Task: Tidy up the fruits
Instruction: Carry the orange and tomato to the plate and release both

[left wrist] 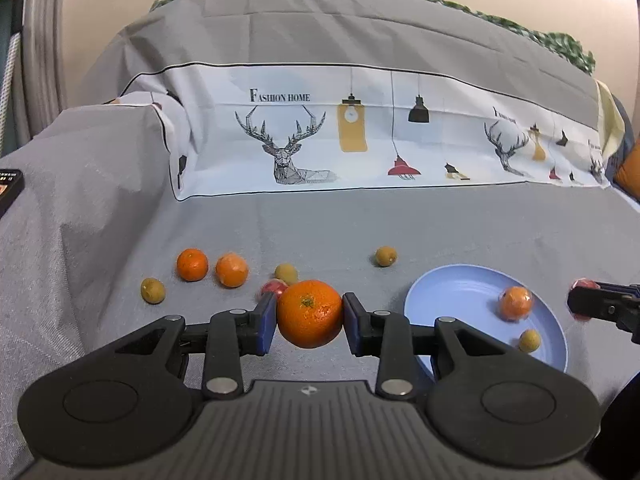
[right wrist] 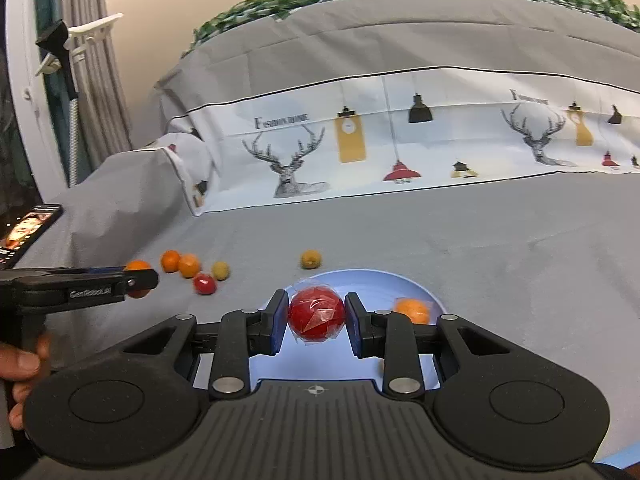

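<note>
My left gripper (left wrist: 309, 314) is shut on a large orange (left wrist: 309, 312), held above the grey cloth. My right gripper (right wrist: 317, 317) is shut on a red fruit wrapped in clear film (right wrist: 317, 317), over the near side of the blue plate (right wrist: 424, 290). In the left wrist view the blue plate (left wrist: 452, 292) lies to the right and holds a wrapped orange (left wrist: 516, 302) and a small yellow-green fruit (left wrist: 529, 340). Loose on the cloth lie two oranges (left wrist: 192, 264) (left wrist: 231, 269), a red fruit (right wrist: 205, 283) and small yellow-green fruits (left wrist: 152, 290) (left wrist: 386, 256).
The grey cloth runs up to a printed sheet with deer and lamps (left wrist: 360, 132) draped over a raised back. A phone with a lit screen (right wrist: 28, 232) lies at the left edge. A person's hand (right wrist: 20, 364) grips the left tool's handle.
</note>
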The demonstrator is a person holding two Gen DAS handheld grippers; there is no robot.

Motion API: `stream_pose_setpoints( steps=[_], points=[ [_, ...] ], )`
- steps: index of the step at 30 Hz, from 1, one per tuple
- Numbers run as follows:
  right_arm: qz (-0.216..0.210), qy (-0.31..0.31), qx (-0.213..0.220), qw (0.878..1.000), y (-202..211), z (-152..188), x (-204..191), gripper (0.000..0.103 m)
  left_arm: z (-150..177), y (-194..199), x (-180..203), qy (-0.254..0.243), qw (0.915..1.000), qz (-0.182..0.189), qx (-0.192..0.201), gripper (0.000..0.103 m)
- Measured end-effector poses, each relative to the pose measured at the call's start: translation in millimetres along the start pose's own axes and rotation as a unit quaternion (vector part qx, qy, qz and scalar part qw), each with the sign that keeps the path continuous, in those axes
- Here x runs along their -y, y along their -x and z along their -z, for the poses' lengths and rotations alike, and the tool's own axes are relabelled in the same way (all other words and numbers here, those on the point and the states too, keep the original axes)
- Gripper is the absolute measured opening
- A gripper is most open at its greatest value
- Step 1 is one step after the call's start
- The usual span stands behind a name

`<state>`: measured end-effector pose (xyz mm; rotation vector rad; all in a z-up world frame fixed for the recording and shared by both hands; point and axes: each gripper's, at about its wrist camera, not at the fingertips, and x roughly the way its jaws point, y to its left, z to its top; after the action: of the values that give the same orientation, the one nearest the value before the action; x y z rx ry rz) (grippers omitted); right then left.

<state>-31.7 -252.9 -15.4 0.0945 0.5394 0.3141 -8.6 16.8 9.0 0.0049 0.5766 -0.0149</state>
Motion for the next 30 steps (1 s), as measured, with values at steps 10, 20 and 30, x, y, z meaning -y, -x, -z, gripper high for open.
stream_pose_setpoints(
  steps=[10, 20, 30],
  points=[
    [0.011, 0.015, -0.006, 1.000, -9, 6, -6, 0.032, 0, -3, -8, 0.018, 0.9998, 0.006, 0.000, 0.039],
    [0.016, 0.014, -0.007, 1.000, -11, 6, -5, 0.032, 2, -5, 4, -0.013, 0.9999, 0.009, 0.001, 0.039],
    [0.021, 0.013, -0.008, 1.000, -14, 7, -5, 0.032, 4, -6, 8, -0.024, 0.9996, 0.014, 0.005, 0.039]
  ],
)
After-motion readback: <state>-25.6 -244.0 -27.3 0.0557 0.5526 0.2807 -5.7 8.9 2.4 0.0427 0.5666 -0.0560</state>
